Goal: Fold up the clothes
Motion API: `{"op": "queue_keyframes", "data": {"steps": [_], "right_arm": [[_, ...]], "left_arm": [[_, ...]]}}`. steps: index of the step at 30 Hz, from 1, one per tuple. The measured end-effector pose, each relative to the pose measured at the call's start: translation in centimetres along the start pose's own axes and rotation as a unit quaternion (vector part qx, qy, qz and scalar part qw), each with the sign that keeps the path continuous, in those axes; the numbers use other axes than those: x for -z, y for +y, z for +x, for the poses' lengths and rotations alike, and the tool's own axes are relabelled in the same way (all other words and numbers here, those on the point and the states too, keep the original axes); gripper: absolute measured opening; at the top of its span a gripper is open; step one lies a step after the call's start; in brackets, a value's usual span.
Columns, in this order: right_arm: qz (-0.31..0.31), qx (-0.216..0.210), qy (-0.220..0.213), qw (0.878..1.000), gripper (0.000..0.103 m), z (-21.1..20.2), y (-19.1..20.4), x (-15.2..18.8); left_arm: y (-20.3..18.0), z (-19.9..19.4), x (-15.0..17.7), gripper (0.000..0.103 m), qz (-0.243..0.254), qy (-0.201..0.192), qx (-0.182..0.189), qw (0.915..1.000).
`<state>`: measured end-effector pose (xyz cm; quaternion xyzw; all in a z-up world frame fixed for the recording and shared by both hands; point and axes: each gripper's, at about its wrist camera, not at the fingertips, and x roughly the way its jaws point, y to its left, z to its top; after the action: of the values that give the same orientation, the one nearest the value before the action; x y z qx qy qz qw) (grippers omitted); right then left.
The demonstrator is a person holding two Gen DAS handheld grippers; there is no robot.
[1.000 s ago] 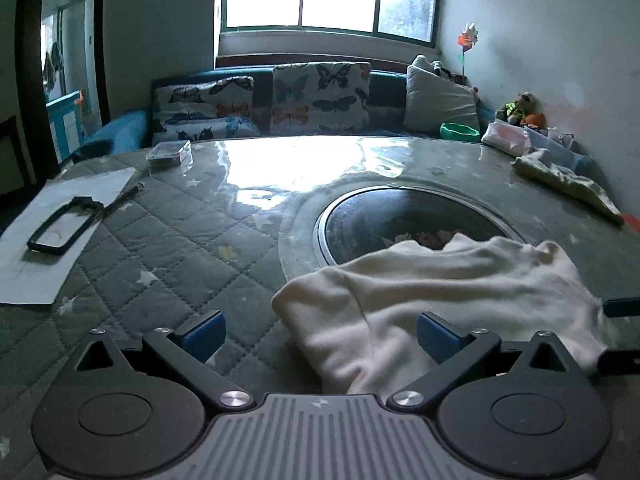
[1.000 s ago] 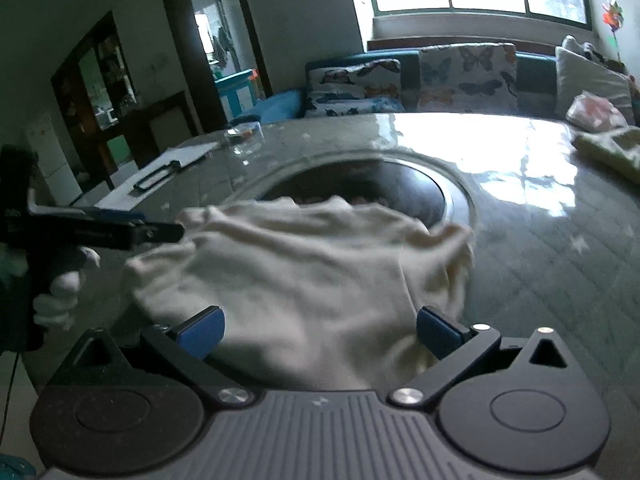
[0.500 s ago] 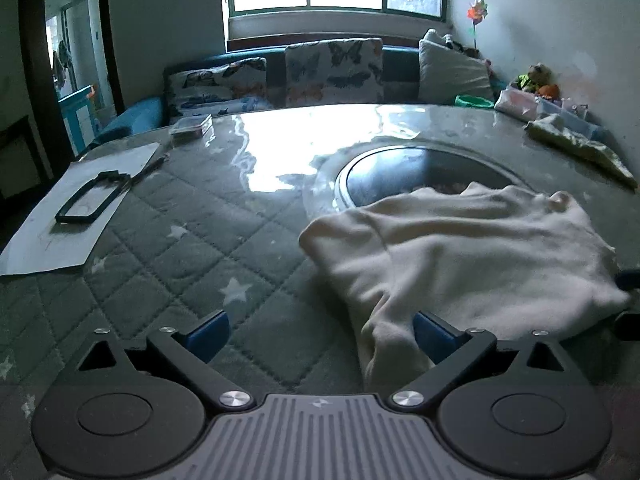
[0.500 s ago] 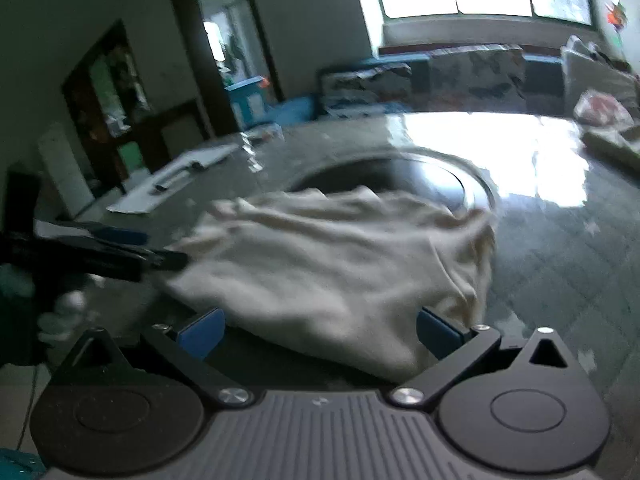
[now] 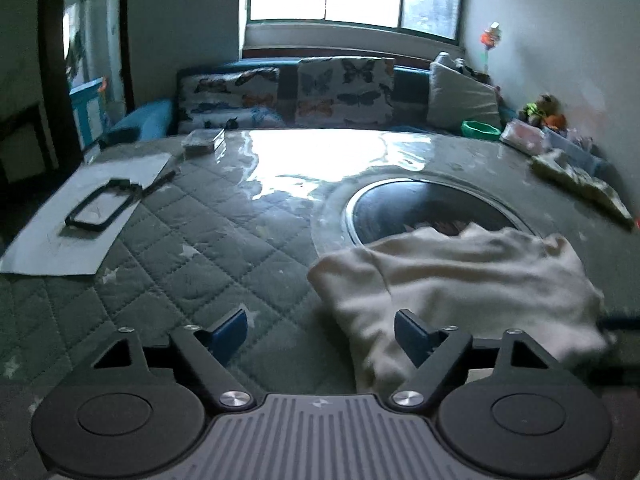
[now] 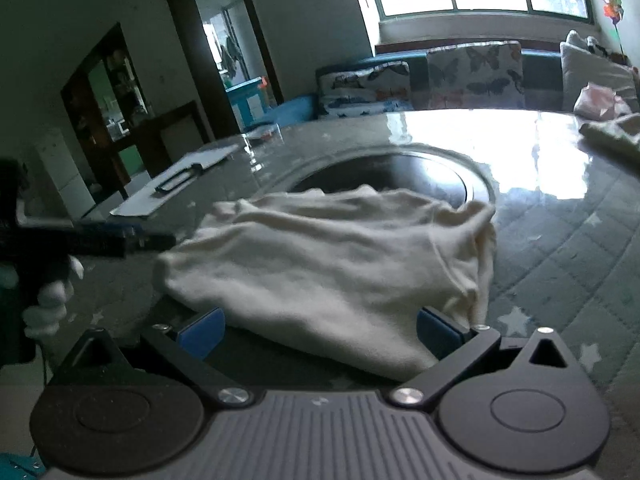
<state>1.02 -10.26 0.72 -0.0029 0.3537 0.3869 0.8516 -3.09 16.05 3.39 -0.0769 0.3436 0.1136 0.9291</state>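
Observation:
A cream garment [image 5: 452, 276] lies crumpled on the quilted grey-green table, partly over the round dark inset [image 5: 420, 208]. My left gripper [image 5: 322, 330] is open and empty, low at the garment's near left corner, its right finger against the cloth edge. My right gripper [image 6: 320, 328] is open and empty at the near edge of the same garment [image 6: 340, 256], with cloth lying between its fingers. The left gripper also shows from the side in the right wrist view [image 6: 120, 240], held by a gloved hand.
A white paper with a black frame [image 5: 100, 208] lies at the table's left. A small clear box [image 5: 202, 140] sits at the far left. Another pale cloth [image 5: 580, 184] lies at the far right. A sofa with butterfly cushions [image 5: 344, 92] stands behind the table.
Both grippers have shifted around the garment's near edge. The cloth looks more bunched and lies a little further to the right in the left wrist view. Both stay open.

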Motion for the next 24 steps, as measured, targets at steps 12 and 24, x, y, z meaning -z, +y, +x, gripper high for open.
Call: {"op": "queue_keyframes", "data": {"steps": [12, 24], "right_arm": [[-0.012, 0.001, 0.011, 1.000, 0.103, 0.6, -0.2, 0.9], [-0.048, 0.009, 0.002, 0.999, 0.103, 0.7, 0.8, 2.0]], "left_arm": [[0.3, 5.7, -1.9, 0.049, -0.032, 0.035, 0.017, 0.9987], [1.6, 5.3, -2.4, 0.014, -0.042, 0.026, 0.007, 0.9988]]}}
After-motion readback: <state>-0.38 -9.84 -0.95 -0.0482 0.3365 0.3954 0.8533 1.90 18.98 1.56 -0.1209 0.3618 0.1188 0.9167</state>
